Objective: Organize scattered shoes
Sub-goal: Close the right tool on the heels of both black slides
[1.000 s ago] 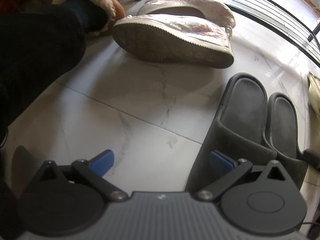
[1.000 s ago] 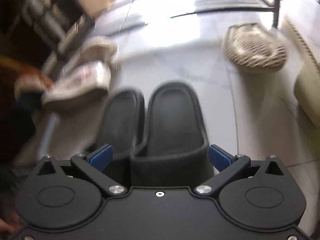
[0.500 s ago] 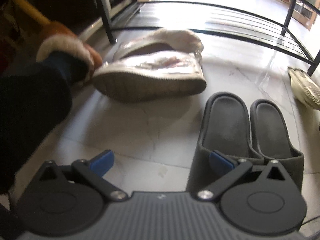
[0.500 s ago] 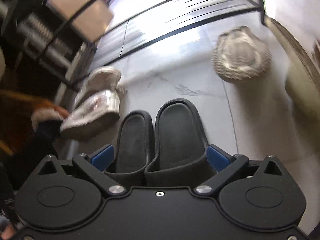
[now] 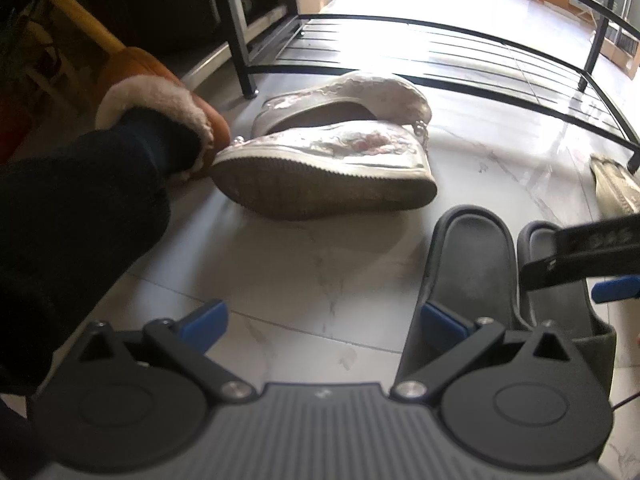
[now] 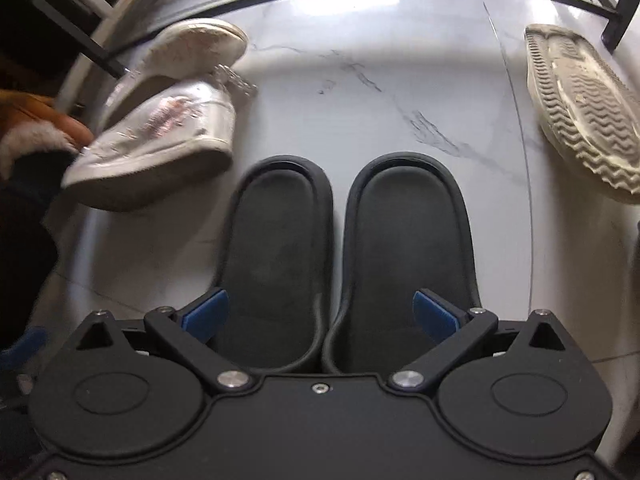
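My right gripper (image 6: 320, 316) hangs with jaws apart over the toe ends of the paired black slippers (image 6: 344, 256), which lie side by side on the marble floor (image 6: 360, 92) just right of the tipped white sneaker (image 6: 160, 152). My left gripper (image 5: 320, 320), jaws also spread, sits just left of the slippers. Since a second ago my right gripper has dropped closer, and its finger now shows in the left view.

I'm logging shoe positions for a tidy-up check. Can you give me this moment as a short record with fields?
floor: pale marble tile
black slippers: pair side by side, upright
white sneakers: two, one tipped on its side showing the sole
beige shoe: sole up, apart from the rest
left gripper: jaws open, empty
right gripper: jaws open, over the slippers
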### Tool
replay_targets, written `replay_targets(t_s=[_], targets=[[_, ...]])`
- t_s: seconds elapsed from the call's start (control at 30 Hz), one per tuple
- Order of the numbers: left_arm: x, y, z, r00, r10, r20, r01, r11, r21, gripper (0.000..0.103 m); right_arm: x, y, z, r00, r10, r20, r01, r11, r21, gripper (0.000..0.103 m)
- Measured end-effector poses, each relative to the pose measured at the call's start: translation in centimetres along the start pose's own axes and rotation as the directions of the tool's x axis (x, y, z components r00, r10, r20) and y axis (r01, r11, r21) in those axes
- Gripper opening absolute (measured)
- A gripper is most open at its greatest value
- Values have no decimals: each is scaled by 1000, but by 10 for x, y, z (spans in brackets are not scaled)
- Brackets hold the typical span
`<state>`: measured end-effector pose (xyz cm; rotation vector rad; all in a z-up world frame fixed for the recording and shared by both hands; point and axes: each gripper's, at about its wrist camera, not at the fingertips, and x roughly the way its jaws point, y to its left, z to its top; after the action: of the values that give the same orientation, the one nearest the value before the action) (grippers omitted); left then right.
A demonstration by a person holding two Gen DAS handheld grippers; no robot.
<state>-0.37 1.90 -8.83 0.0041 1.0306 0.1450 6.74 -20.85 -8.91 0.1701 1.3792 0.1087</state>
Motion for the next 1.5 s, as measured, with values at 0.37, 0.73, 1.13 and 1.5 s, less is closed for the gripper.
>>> replay_targets(t_s=[0.37, 0.73, 1.13, 1.5], targets=[[2, 0, -1, 1000, -20, -13, 19, 1000, -13, 102, 2, 9, 2, 998, -50, 37, 52, 996, -66, 102], [3, 3, 0, 1000, -13, -23, 13, 999, -33, 102, 4, 14, 5, 1000, 3, -30, -3, 1000, -15, 102], [7, 9, 2, 999, -22, -45, 19, 998, -64, 102, 29, 18, -1, 984, -108, -145, 105, 994, -31, 60], [6, 14, 4, 999, -10, -36, 7, 997, -83, 102, 39, 32, -13, 965, -184, -188, 164, 979, -117, 21]])
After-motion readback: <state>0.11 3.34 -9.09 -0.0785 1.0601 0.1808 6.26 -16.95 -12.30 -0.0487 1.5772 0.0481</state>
